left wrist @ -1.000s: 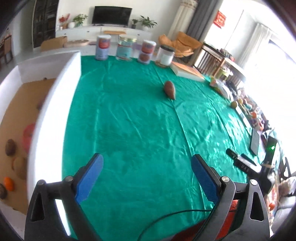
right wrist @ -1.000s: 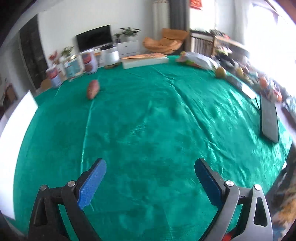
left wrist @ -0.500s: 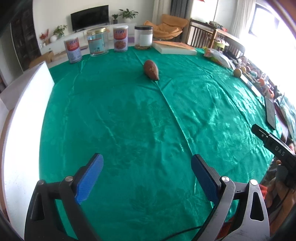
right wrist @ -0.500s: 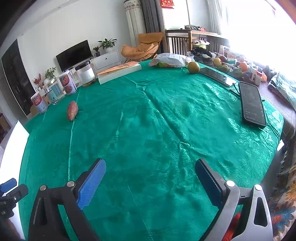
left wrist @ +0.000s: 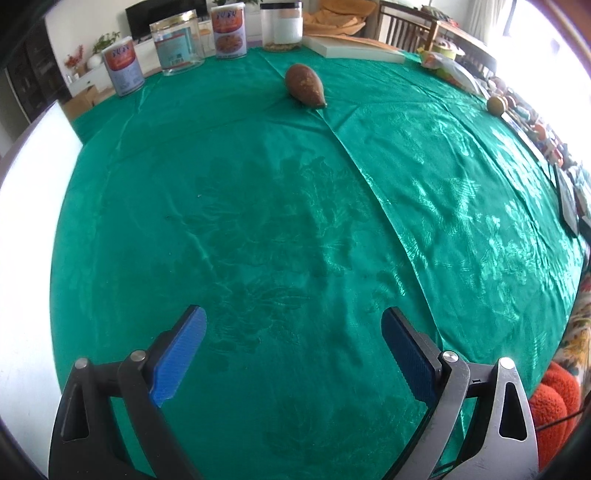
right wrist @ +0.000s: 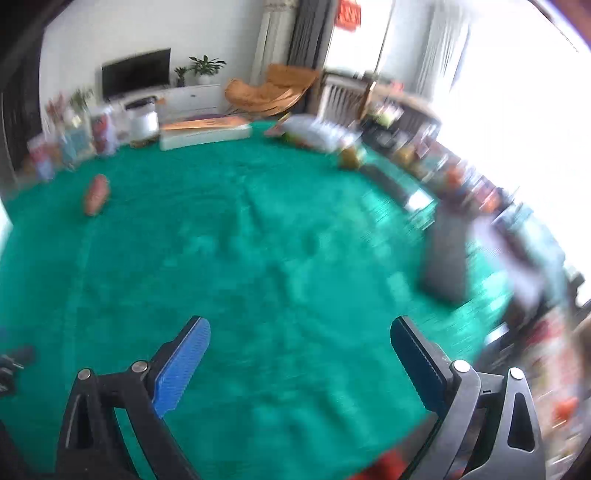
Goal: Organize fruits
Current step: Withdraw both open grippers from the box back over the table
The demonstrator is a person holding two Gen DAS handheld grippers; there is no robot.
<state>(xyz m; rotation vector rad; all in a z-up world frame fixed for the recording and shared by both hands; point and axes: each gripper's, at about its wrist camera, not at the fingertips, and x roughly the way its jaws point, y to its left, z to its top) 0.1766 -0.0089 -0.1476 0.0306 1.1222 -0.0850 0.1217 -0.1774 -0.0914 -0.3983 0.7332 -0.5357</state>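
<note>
Left wrist view: your left gripper [left wrist: 291, 354] hangs over the green cloth [left wrist: 280, 229] with its blue pads [left wrist: 177, 360] spread wide and nothing between them. Off to its left runs a white wall [left wrist: 33, 206] of some box or tray — what it holds is out of sight. Far ahead and a touch right of centre lies the brown fruit [left wrist: 305, 85], alone on the cloth, well apart from the gripper. Beyond it, along the far edge, stand the cans [left wrist: 228, 30] and jars [left wrist: 281, 26].

Your right gripper [right wrist: 301, 360] is also spread and empty, over bare cloth; this view is smeared by blur. A dark flat slab [right wrist: 448, 254] lies ahead to its right. The fruit [right wrist: 96, 195] sits far ahead to the left.
</note>
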